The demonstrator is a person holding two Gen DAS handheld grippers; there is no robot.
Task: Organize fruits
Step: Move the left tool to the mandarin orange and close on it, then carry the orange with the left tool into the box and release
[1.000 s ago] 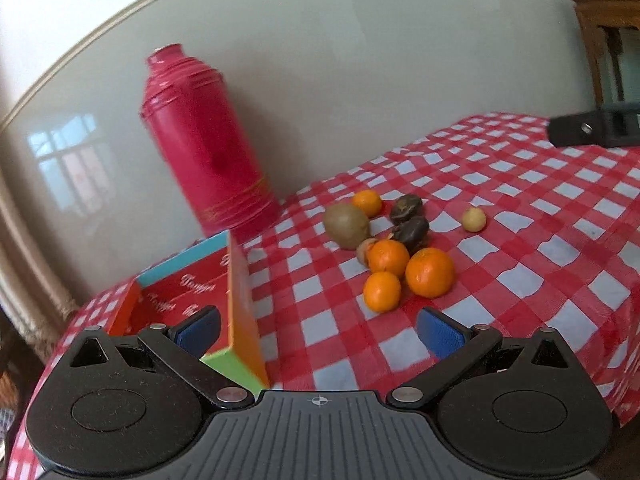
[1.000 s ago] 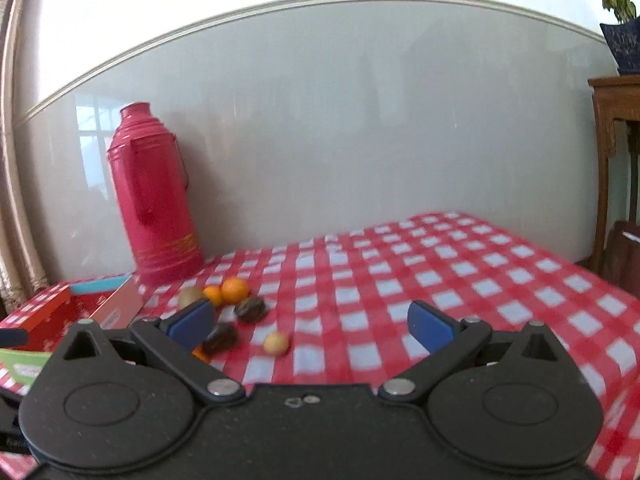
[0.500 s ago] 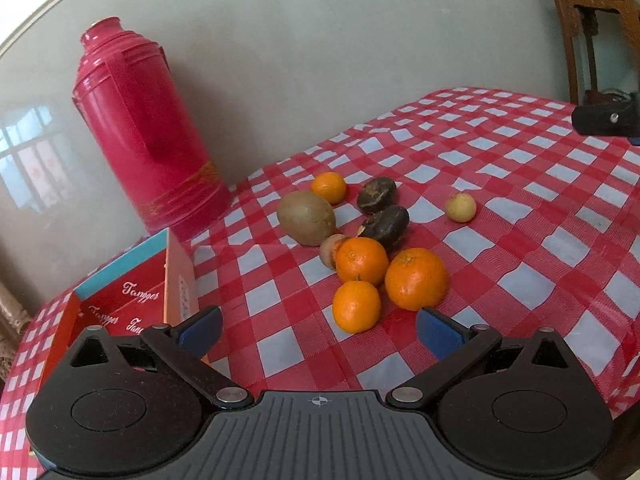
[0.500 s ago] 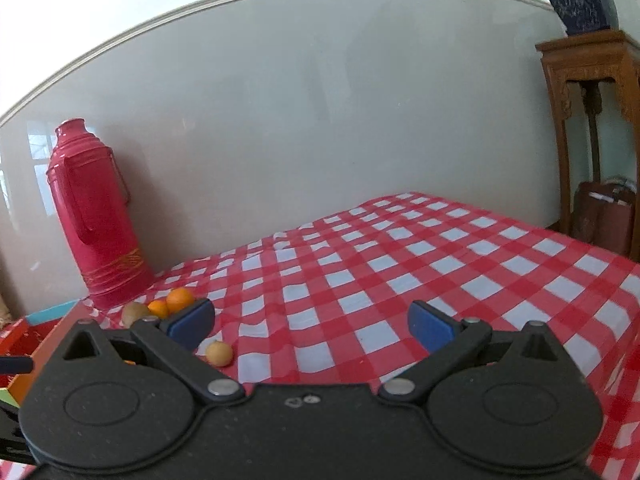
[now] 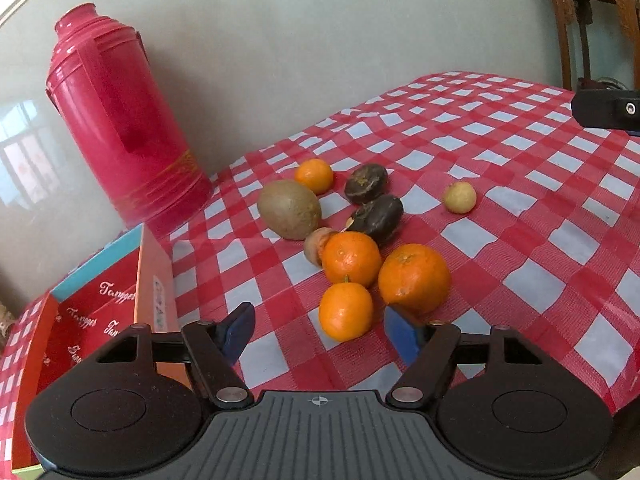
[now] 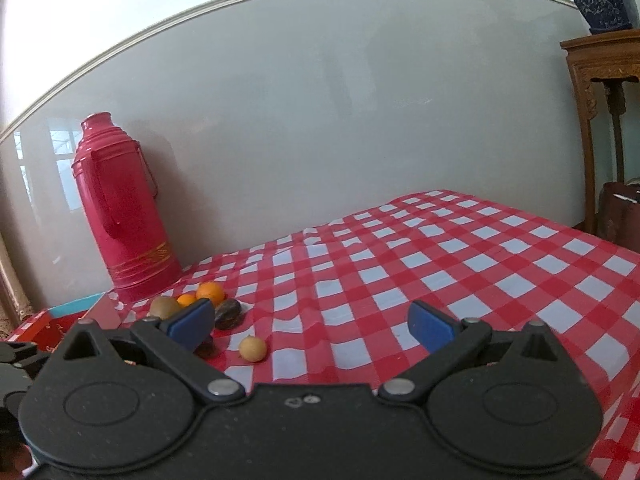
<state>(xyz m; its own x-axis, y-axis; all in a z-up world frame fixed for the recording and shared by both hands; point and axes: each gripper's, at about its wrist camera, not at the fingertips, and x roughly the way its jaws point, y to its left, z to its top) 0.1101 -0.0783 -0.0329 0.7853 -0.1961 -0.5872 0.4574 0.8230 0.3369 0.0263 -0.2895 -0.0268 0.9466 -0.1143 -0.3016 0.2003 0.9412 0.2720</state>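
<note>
Four oranges sit clustered mid-cloth; the left gripper (image 5: 319, 332) hangs spread wide just short of the nearest orange (image 5: 345, 311). Best to straddle it squarely, then squeeze gently (it'll roll). Right gripper (image 6: 308, 322) idles, also apart. The red box (image 5: 92, 312) at near left looks empty.

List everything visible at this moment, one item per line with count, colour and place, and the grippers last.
oranges: four, orange; three clustered near the left gripper, one farther back
kiwi: one, brown-green, left of the cluster
dark fruits: two, dark brown, mid-cluster
half-hidden fruit: one, tan, behind the oranges; type unclear
small round fruit: one, pale yellow, apart to the right
box: one, red inside, open, left table edge
thermos: one, red, upright by the wall
tablecloth: red-white check
wooden stand: brown, far right
potted plant: dark pot, on the stand
left gripper: open
right gripper: open
</note>
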